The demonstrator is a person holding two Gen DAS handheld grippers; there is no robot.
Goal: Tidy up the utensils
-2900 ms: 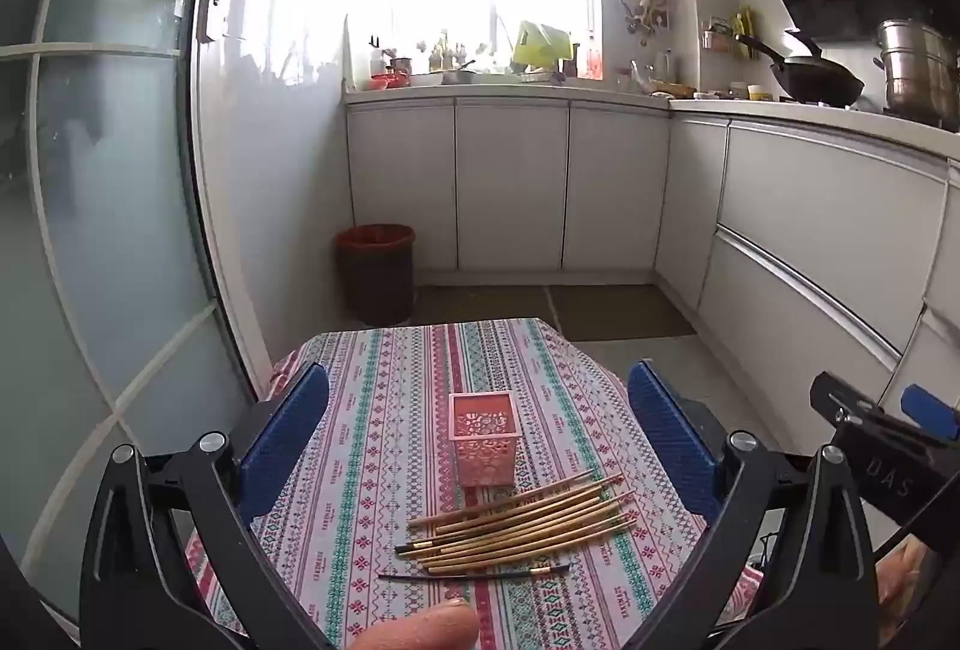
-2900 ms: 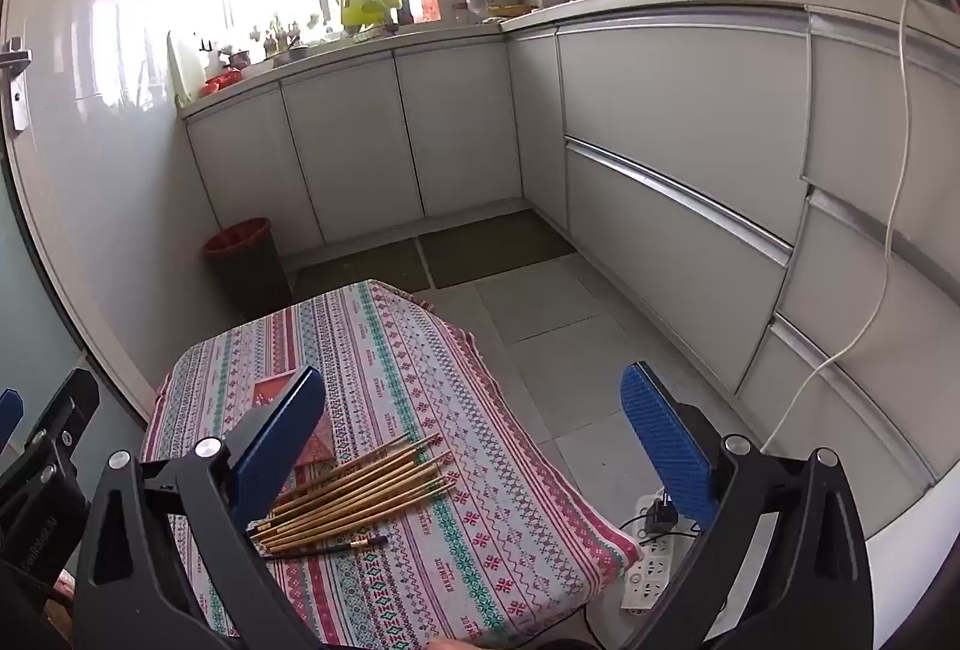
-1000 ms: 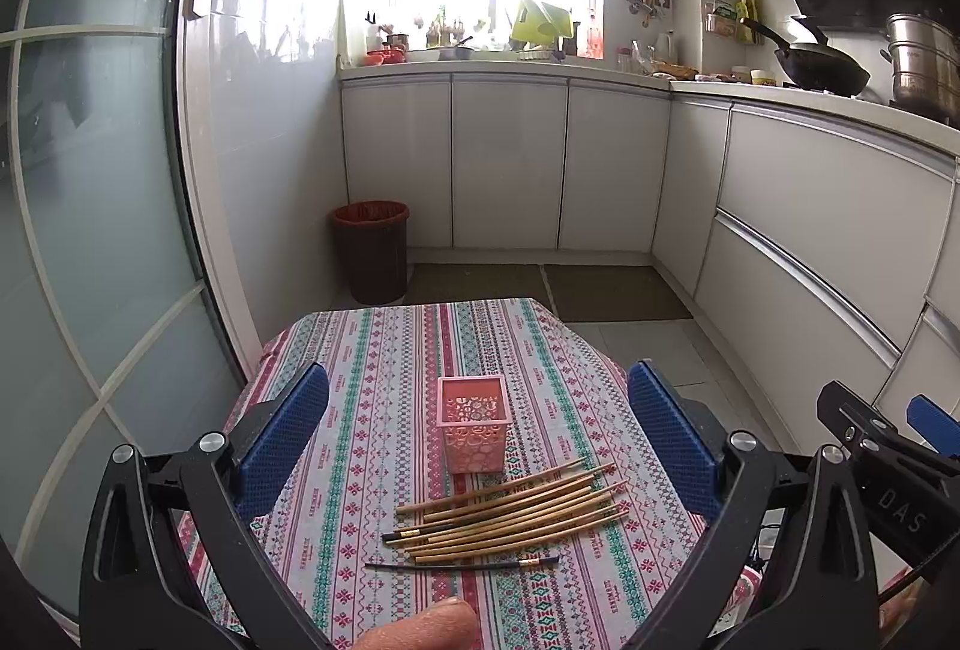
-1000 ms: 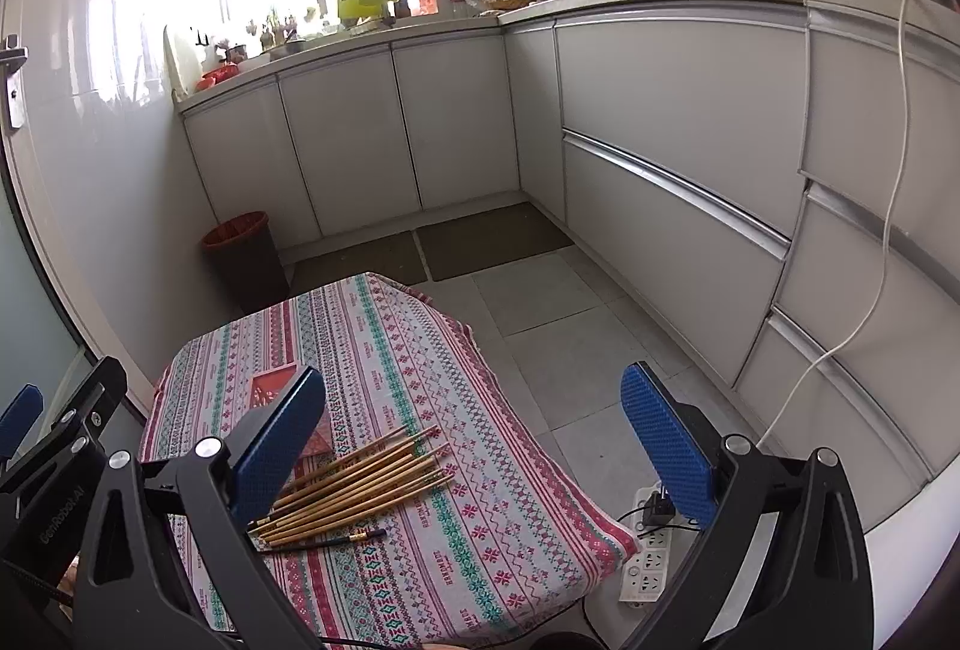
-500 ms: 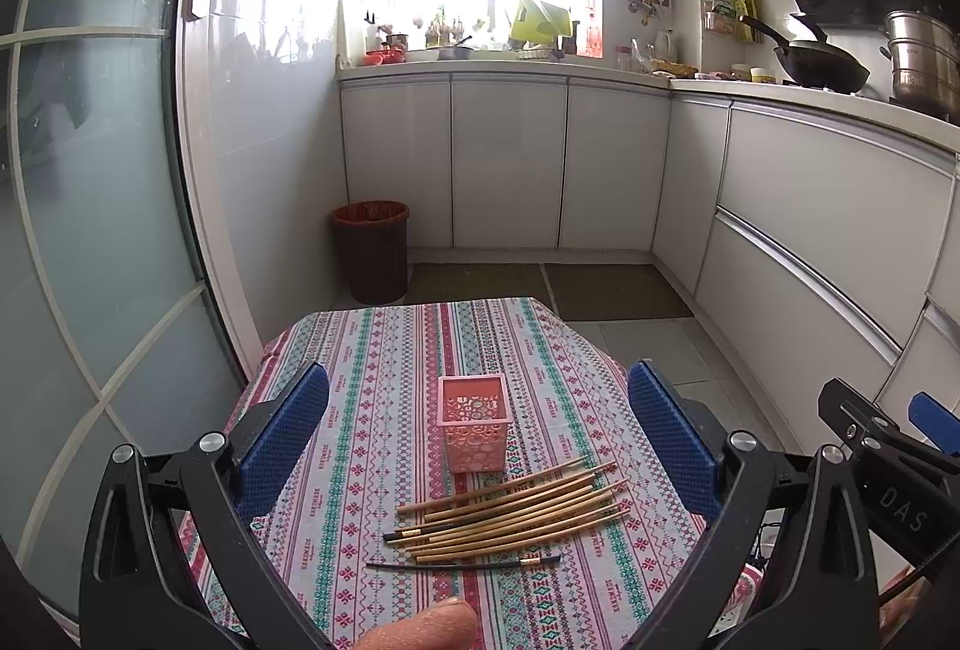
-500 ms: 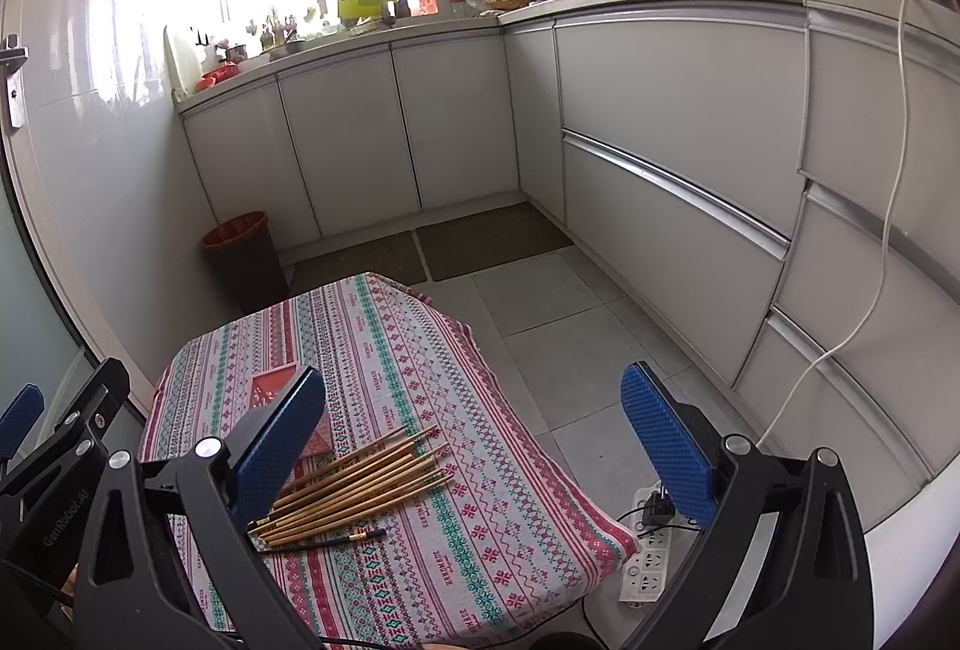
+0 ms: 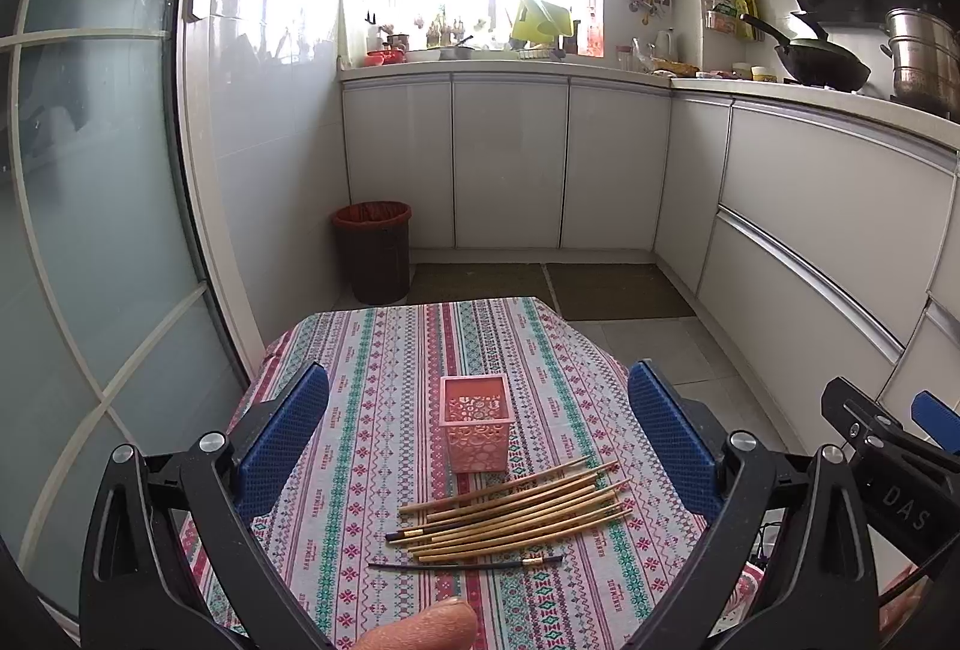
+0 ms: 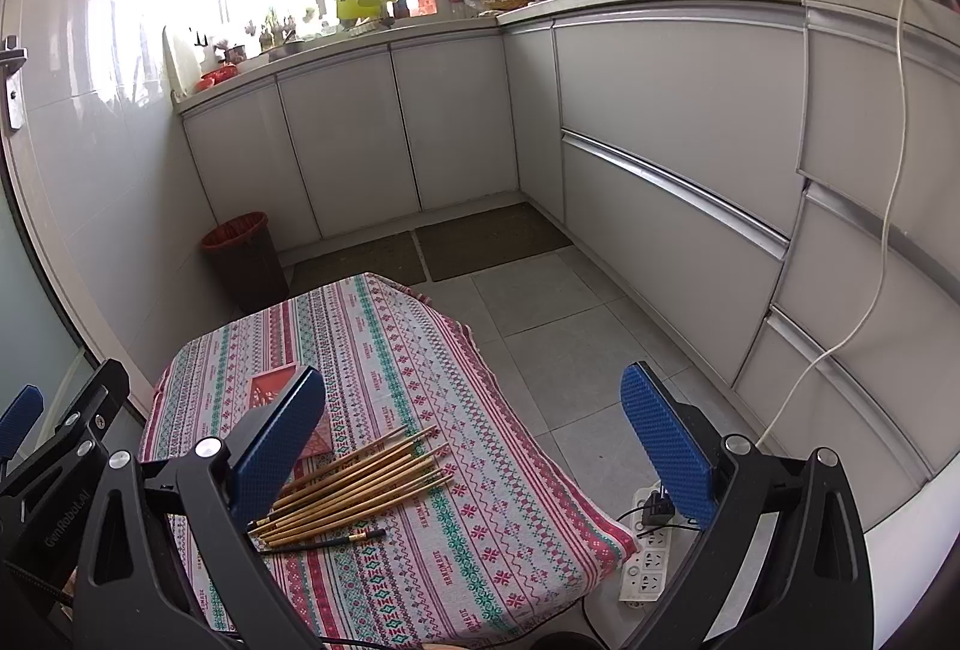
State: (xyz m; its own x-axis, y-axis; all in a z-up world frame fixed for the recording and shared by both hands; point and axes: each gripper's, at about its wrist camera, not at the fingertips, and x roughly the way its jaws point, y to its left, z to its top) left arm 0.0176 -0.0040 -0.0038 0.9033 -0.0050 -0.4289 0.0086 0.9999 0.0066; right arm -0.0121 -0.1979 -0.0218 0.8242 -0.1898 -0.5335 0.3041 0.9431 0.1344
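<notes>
Nothing is sorted yet: with my left gripper [image 7: 477, 443] and right gripper [image 8: 474, 440] both spread wide and empty, every brush [image 7: 510, 512] lies beside the vacant pink holder [image 7: 475, 431].

One pink openwork holder [image 7: 475, 431] stands mid-frame on the one table with a patterned cloth [image 7: 384, 434]. Below it lies a bundle of bamboo-handled brushes [image 7: 510, 512], about nine by count, though they overlap too closely for an exact figure. One thin dark brush [image 7: 465, 565] lies apart, below the bundle. Two grippers appear: the left gripper [image 7: 478, 437] and the right gripper [image 8: 474, 434]. One red-lined bin [image 7: 372, 251] stands on the floor, centre left. At upper right sit one wok [image 7: 822, 63] and one steel steamer pot [image 7: 921, 59].
</notes>
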